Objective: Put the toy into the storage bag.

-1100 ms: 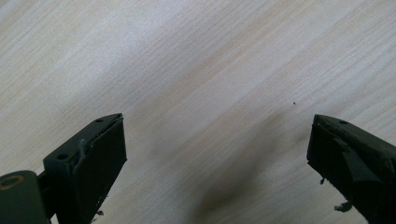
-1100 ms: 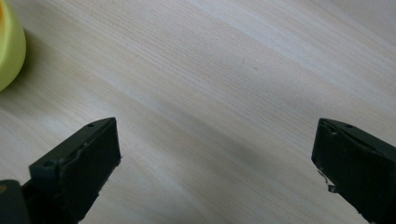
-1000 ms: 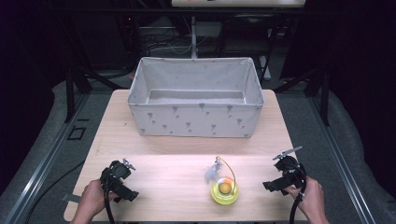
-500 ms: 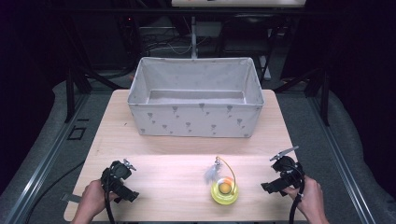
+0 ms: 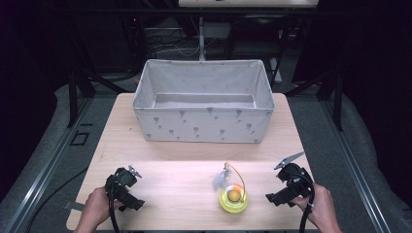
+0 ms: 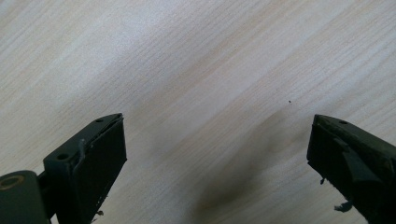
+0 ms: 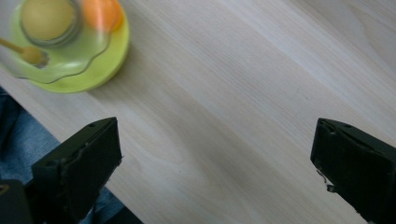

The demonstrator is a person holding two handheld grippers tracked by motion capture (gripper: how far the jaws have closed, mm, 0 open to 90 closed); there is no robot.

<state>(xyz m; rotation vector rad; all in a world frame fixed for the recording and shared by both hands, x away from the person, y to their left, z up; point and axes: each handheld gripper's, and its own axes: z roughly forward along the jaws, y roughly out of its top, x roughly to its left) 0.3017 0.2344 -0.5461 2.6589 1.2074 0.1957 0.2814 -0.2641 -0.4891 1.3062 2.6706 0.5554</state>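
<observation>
Both our grippers, left gripper and right gripper, are released; the toy looks light and springy, so we'd pinch its yellow rim.

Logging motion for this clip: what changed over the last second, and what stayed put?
The right tongs slid slightly toward the table's near edge, beside the yellow toy; nothing was gripped or released. The left tongs, the toy and the fabric bin stayed put; both tongs open.

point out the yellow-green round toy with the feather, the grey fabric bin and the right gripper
yellow-green round toy with the feather (image 5: 233, 200), high view, on its yellow-green base
grey fabric bin (image 5: 202, 125), high view, on its front wall
right gripper (image 5: 270, 198), high view, between its jaw tips
</observation>
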